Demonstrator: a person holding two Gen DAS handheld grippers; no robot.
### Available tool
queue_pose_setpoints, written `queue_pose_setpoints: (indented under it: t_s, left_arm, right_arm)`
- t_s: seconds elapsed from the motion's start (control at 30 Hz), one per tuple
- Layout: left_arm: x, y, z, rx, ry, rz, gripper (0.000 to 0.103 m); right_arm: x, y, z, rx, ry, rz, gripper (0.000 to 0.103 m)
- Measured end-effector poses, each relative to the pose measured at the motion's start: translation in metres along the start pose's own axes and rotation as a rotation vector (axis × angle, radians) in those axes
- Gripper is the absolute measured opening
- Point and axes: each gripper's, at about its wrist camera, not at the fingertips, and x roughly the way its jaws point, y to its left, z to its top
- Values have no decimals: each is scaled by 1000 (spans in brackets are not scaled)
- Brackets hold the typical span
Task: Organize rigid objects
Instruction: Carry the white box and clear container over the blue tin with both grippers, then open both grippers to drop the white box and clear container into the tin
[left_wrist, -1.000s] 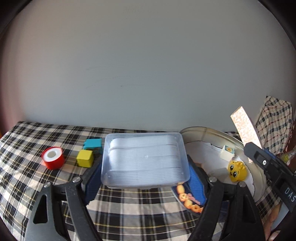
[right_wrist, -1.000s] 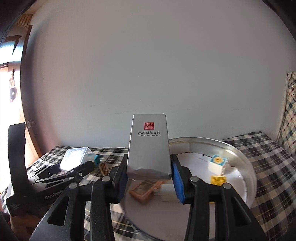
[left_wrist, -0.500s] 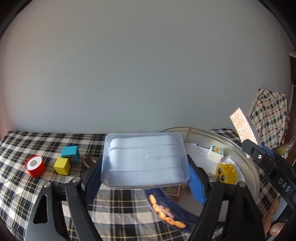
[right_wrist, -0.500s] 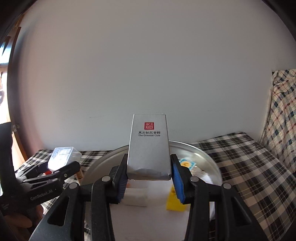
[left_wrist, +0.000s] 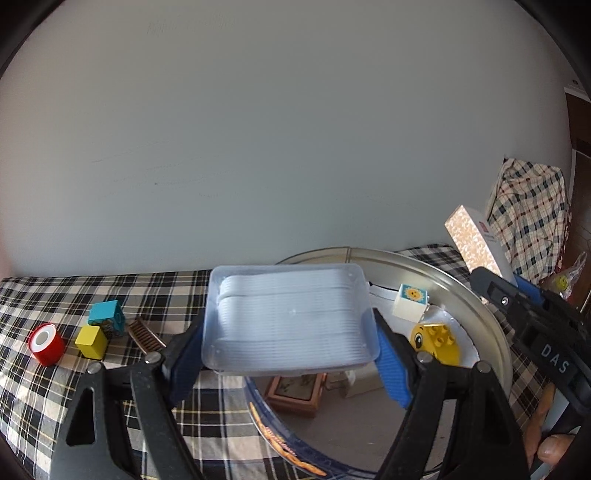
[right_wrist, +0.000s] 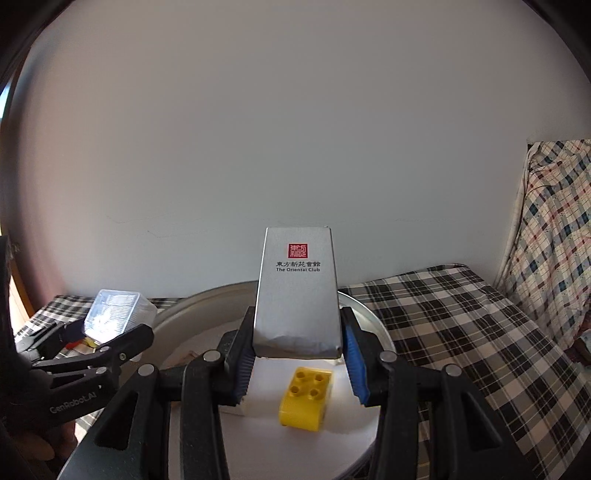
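Clear plastic box (left_wrist: 291, 319) sits pinched between our left gripper's (left_wrist: 290, 354) fingers, above the near rim of a round metal tin (left_wrist: 495, 332). Our right gripper (right_wrist: 297, 356) clamps a silver carton (right_wrist: 297, 291) upright over the tin, above a yellow brick (right_wrist: 304, 400) inside.

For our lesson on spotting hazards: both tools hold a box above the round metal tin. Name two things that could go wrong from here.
1. The left tool and right tool are close together over the round tin; they may collide.
2. The yellow brick lies directly below the silver box; set down there, the box would probably sit tilted on it. The clear plastic box hangs over the wooden-framed piece likewise.
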Motion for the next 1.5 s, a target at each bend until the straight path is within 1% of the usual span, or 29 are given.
queue_pose_setpoints:
  t_s: [0.17, 0.3, 0.53, 0.7, 0.8, 0.93, 1.17, 1.43, 1.5]
  left_arm:
    - [6, -9, -2, 15, 12, -9, 81]
    - [12, -16, -1, 22, 22, -12, 81]
    - [16, -26, -2, 45, 33, -19, 81]
    - [24, -29, -5, 56, 61, -14, 81]
    - [29, -30, -9, 67, 91, -13, 81]
    - [32, -29, -14, 63, 117, -15, 81]
    - [33, -34, -14, 83, 117, -3, 81]
    - [36, -38, -14, 105, 132, 14, 82]
    - [36, -38, -15, 121, 137, 20, 83]
  right_arm:
    - [4, -8, 2, 5, 8, -22, 45]
    - [11, -13, 0, 8, 36, -42, 45]
    - [21, -14, -3, -10, 65, -46, 45]
    - [31, -14, -7, -16, 96, -47, 45]
    - [40, -11, -11, -33, 132, -70, 45]
    - [42, -10, -13, -36, 145, -63, 45]
    - [48, -9, -15, -26, 175, -53, 45]
    - [51, -7, -17, -22, 188, -60, 46]
    - [56, -12, -17, -7, 203, -53, 50]
